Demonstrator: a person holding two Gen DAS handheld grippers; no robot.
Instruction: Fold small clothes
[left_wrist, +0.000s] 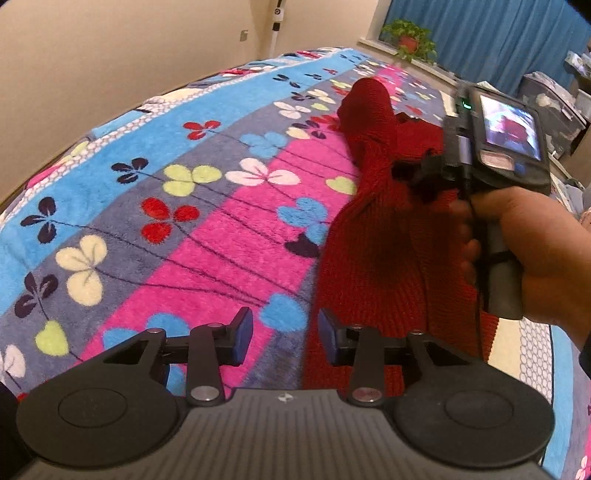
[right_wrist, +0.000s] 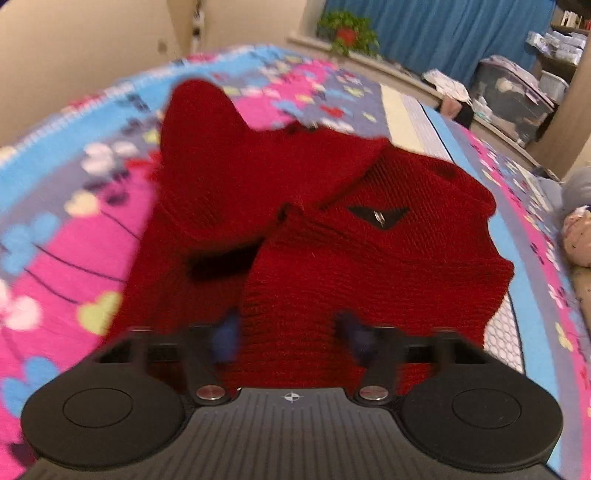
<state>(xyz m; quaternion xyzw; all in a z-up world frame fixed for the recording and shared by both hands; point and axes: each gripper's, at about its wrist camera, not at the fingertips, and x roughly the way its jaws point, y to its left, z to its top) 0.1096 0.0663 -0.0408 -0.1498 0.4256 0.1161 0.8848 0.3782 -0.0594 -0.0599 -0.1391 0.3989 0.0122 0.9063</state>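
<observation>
Lying on the flowered fleece blanket (left_wrist: 192, 206) of the bed, toward its right side, a red knitted sweater (right_wrist: 332, 229) is seen only partly folded. One sleeve (right_wrist: 207, 122) is still stretched toward the blanket's far edge, while the body is bunched and doubled over itself near the middle, with a small dark triangular patch (right_wrist: 378, 216) facing up. No flat, squared fold has been reached; the judgement is that the task is at an early to middle stage, with the sleeve still to be brought in and the body still to be doubled and smoothed.

The left gripper (left_wrist: 285, 338) is held above the sweater's near-left edge, its jaws parted and nothing pinched between them. The right gripper (right_wrist: 290, 334), carried by a hand (left_wrist: 546, 258), is blurred over the sweater's near hem; its jaws stand apart with knit lying beneath the gap, and no grip can be made out.
</observation>
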